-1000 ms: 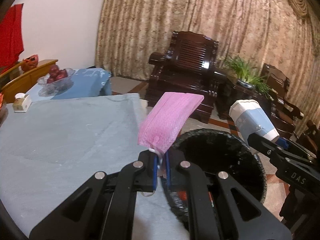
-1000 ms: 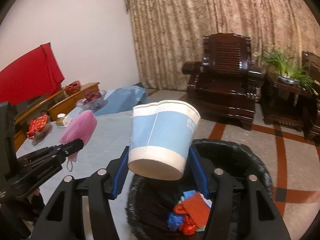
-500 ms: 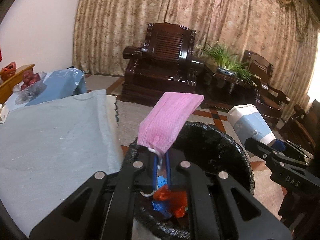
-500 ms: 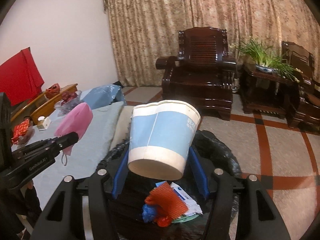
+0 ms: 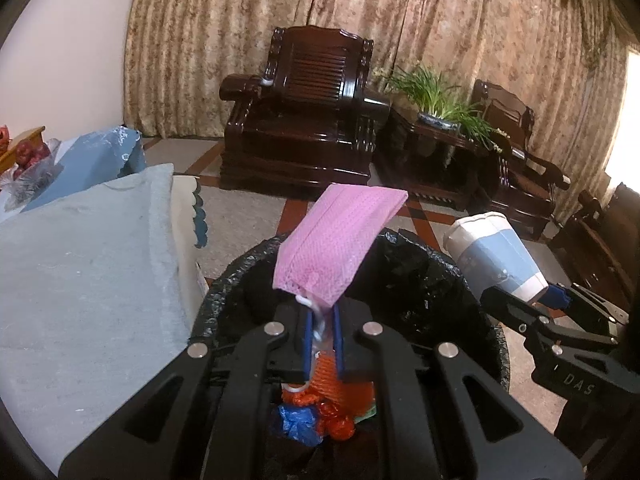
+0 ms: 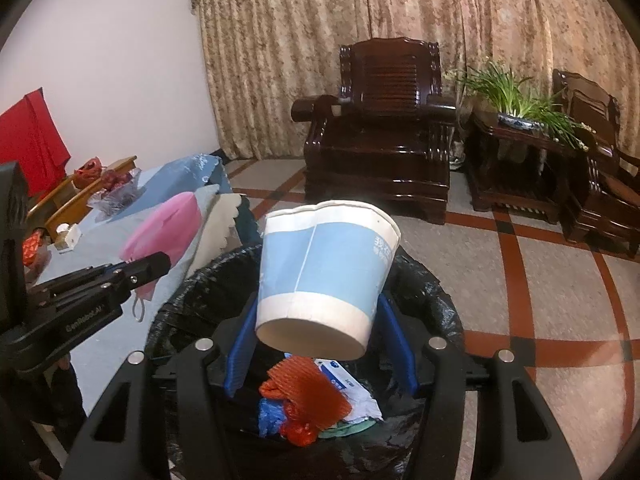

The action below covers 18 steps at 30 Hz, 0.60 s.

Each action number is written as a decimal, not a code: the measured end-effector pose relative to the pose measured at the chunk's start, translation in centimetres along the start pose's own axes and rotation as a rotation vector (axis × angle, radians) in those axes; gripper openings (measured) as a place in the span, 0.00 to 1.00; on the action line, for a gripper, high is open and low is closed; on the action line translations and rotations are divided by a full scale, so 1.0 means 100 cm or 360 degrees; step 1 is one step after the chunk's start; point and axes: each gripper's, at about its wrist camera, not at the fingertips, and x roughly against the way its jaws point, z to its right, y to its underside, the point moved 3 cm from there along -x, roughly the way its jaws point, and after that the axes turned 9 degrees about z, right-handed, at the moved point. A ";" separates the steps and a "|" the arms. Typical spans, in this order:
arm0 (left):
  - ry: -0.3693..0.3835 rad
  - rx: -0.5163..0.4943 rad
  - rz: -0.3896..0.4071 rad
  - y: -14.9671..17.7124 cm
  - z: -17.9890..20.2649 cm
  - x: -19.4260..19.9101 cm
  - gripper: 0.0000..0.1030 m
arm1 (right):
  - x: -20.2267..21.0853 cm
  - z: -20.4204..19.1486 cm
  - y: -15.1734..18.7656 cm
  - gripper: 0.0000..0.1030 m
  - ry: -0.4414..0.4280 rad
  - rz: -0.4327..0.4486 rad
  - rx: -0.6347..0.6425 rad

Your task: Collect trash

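Observation:
A pink face mask (image 5: 340, 240) stands up from my left gripper (image 5: 322, 320), its lower edge and ear loop between the blue pads. The jaws are opening slightly, and the mask is still pinched. Below it gapes a bin lined with a black bag (image 5: 420, 248). My right gripper (image 6: 318, 308) is shut on a blue and white paper cup (image 6: 328, 264), tilted with its mouth away from me, above the same bin (image 6: 440, 292). Orange netting (image 6: 308, 396) and blue scraps lie inside. The cup (image 5: 494, 256) shows at right in the left wrist view, the mask (image 6: 164, 232) at left in the right wrist view.
A table under a light blue cloth (image 5: 80, 272) stands left of the bin, with a fruit bowl (image 5: 28, 160) at its far end. Dark wooden armchairs (image 5: 304, 120) and a potted plant (image 5: 440, 96) line the curtain behind. Tiled floor lies right of the bin.
Both grippers have moved off the table, over the bin and lower. The bin's contents now show under them. Mask and cup stay gripped.

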 end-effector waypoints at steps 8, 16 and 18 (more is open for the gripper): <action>0.0102 0.0057 -0.0037 0.003 -0.001 -0.010 0.61 | -0.010 0.015 0.014 0.87 0.0116 -0.0049 0.0029; 0.0062 0.0088 0.0020 -0.003 -0.013 0.013 0.85 | 0.000 0.014 0.011 0.94 0.0103 -0.0045 -0.0037; 0.0027 0.0094 0.0039 -0.005 -0.017 0.023 0.87 | 0.003 0.010 0.007 0.94 0.0082 -0.0031 -0.0033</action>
